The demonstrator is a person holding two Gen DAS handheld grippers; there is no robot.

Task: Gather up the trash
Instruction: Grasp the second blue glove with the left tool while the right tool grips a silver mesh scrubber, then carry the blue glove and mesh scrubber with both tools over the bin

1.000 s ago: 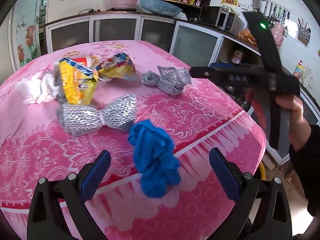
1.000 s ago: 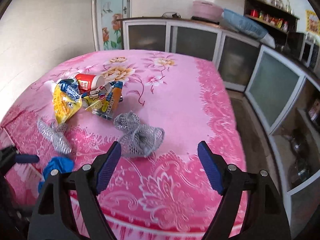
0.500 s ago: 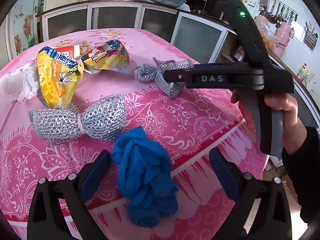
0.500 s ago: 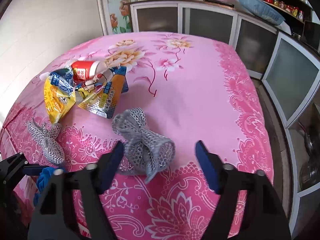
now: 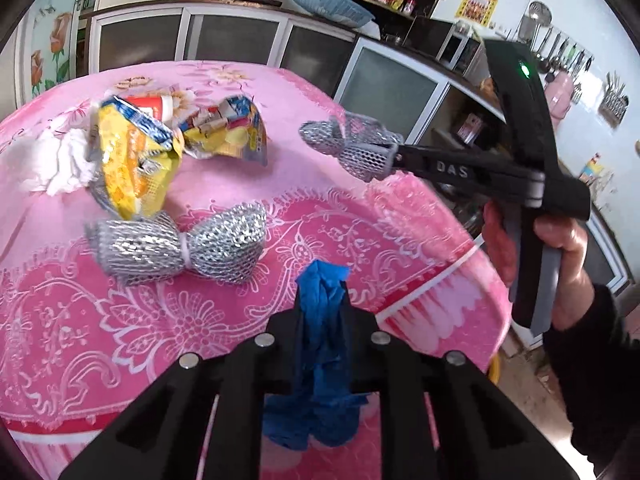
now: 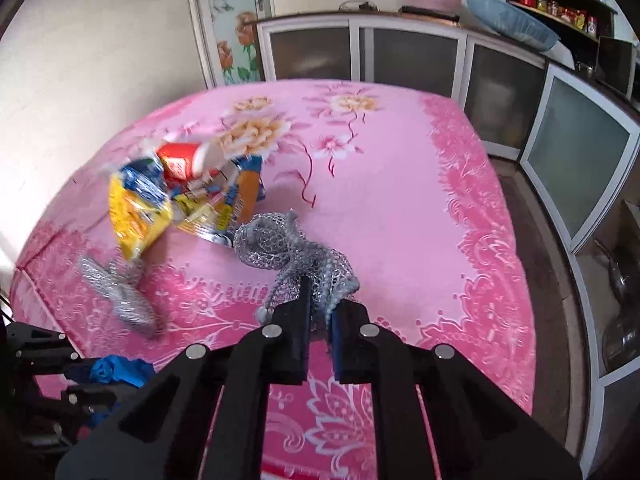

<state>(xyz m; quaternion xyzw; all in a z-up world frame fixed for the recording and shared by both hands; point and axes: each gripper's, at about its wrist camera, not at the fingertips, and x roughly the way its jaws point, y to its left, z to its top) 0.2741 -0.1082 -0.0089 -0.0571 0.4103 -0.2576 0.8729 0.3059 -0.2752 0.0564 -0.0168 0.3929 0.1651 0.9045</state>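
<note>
My left gripper (image 5: 322,320) holds a crumpled blue wad (image 5: 320,364) between its jaws, which are closing, and the pads press on it at the near edge of the pink-clothed table (image 5: 420,240). The jaws of my right gripper (image 6: 320,314) are also closing and pinch one end of a grey mesh net (image 6: 280,244). In the left wrist view, that right gripper (image 5: 394,152) grips the mesh net (image 5: 352,148). A silver mesh bow (image 5: 180,244), a yellow wrapper (image 5: 136,168), a second wrapper (image 5: 228,136), a red and white cup (image 5: 150,104) and white tissue (image 5: 60,164) lie further back.
A person's hand (image 5: 560,240) in a dark sleeve holds the right gripper's handle off the table's right edge. Grey-fronted cabinets (image 6: 400,60) run along the far and right walls. Bare floor (image 6: 540,260) lies between table and cabinets.
Both grippers went from wide open to closed: the left on the blue wad, the right on the grey mesh net.
</note>
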